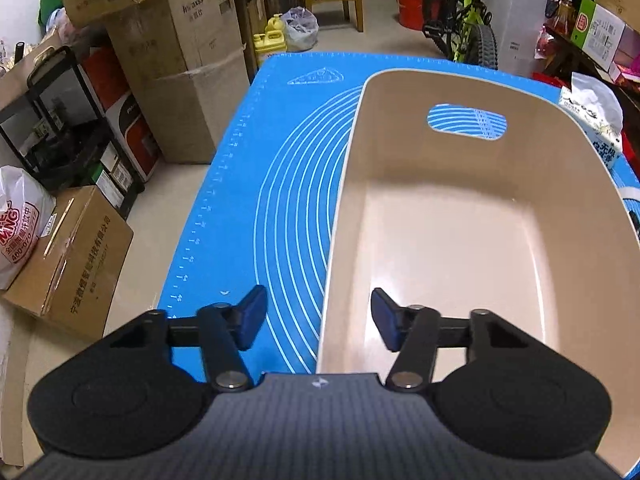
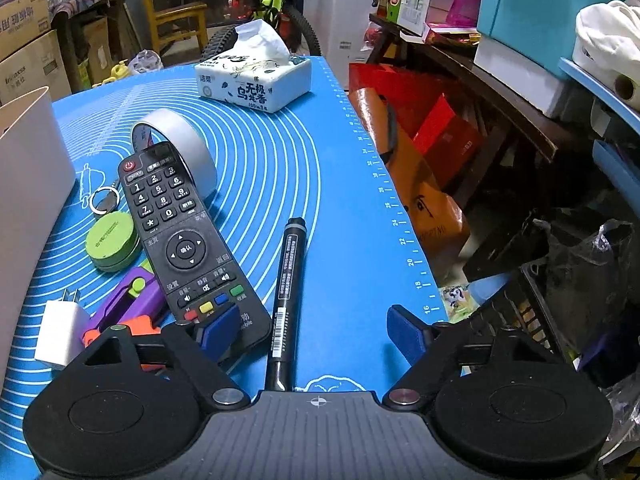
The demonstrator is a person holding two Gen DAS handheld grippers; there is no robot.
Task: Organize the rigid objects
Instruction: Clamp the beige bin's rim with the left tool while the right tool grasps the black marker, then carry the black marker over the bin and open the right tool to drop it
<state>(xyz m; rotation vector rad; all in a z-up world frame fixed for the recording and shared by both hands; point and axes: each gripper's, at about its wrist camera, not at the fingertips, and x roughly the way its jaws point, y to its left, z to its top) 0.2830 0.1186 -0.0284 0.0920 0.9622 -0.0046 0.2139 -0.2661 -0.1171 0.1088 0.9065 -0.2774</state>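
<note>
A beige bin [image 1: 460, 240] stands empty on the blue mat [image 1: 280, 184]; its wall shows at the left of the right wrist view [image 2: 28, 176]. My left gripper [image 1: 318, 322] is open, straddling the bin's near left rim. My right gripper [image 2: 314, 330] is open above a black marker [image 2: 289, 280]. Left of the marker lie a black remote [image 2: 180, 236], a silver tape roll [image 2: 180, 140], a green round case [image 2: 112, 246], a key ring [image 2: 105, 200], a purple and orange tool [image 2: 128, 304] and a white charger plug [image 2: 60, 330].
A tissue pack [image 2: 256, 80] sits at the mat's far end, also in the left wrist view [image 1: 596, 120]. Cardboard boxes [image 1: 176, 60] and a black rack [image 1: 60, 120] stand left of the table. A bicycle [image 1: 464, 12] is behind. Cluttered shelves and bags [image 2: 520, 140] lie right.
</note>
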